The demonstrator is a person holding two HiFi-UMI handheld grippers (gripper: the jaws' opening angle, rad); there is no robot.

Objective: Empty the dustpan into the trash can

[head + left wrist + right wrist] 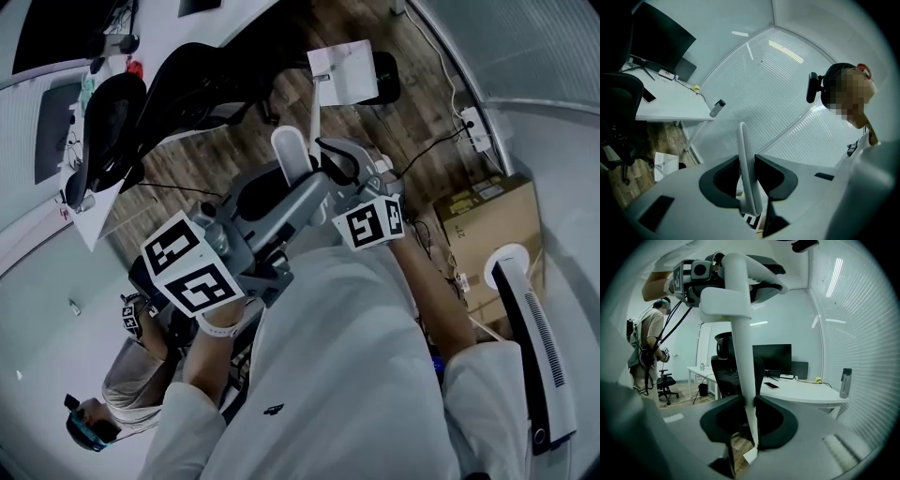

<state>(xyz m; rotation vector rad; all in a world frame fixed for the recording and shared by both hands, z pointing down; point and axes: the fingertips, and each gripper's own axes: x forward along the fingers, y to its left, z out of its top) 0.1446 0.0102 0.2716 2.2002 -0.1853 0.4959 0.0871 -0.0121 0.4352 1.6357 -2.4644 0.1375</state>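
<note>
"So, where's the dustpan [342, 73]?"
"Just beside the black bin [387, 80]. The left gripper [749, 183] pinches its handle [291, 150]. The right gripper [749, 420] pinches the handle too, nearer the bin."

The head camera looks steeply down past the person's white shirt [319, 375] onto the left gripper [295, 183] and right gripper [330, 161], close below. Each gripper camera sights along its jaws, a white handle [743, 140] right at the lens. The left one faces the blinds [778, 84], the right one looks across the office. Both catch the desk [670, 101], monitor [656, 42] and bottle [717, 108].
</note>
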